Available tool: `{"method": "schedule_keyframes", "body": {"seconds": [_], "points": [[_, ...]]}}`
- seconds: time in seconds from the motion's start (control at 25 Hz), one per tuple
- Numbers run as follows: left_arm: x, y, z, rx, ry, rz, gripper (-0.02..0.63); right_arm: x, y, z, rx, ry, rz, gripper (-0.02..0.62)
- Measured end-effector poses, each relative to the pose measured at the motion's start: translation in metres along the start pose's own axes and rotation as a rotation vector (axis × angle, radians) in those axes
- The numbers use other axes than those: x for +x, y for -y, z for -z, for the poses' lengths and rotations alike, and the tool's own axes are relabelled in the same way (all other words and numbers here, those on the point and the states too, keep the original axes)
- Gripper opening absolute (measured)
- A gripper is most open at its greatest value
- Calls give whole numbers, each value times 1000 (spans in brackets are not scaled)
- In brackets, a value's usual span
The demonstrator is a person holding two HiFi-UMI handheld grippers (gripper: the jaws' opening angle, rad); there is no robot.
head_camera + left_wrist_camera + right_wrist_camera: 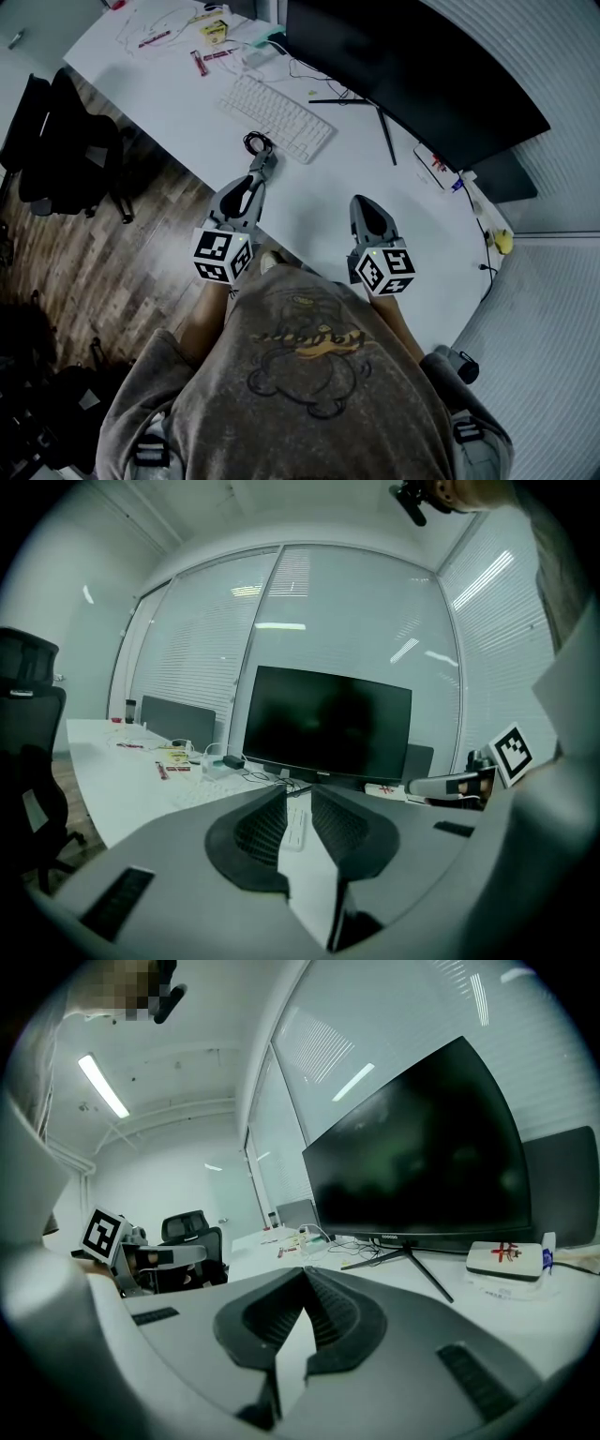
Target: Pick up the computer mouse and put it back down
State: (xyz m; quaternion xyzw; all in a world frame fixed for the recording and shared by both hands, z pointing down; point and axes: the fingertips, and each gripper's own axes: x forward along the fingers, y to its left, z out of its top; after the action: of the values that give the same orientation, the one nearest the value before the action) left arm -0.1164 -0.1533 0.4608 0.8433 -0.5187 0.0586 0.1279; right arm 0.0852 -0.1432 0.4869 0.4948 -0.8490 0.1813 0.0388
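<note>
Grey shirt (pixel 309 375), ribbed left tongs (pixel 298 794), curved monitor (pixel 412 66)

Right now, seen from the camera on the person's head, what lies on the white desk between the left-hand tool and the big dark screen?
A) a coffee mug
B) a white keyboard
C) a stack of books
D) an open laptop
B: a white keyboard lies on the desk between the left tool and the dark screen. No laptop, mug or books show there.
</note>
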Motion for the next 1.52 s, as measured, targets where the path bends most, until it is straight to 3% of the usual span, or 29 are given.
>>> {"method": "schedule_keyframes", "body": {"seconds": [0.28,0.68,1.52], "points": [[1,2,6,-10,-3,19,27,-1,0,1,-8,4,-5,8],[11,-1,33,-44,-35,15,25,1,2,0,-28,12,-12,8],[15,-3,25,-37,-31,21,23,1,3,0,-31,14,-4,6]]}}
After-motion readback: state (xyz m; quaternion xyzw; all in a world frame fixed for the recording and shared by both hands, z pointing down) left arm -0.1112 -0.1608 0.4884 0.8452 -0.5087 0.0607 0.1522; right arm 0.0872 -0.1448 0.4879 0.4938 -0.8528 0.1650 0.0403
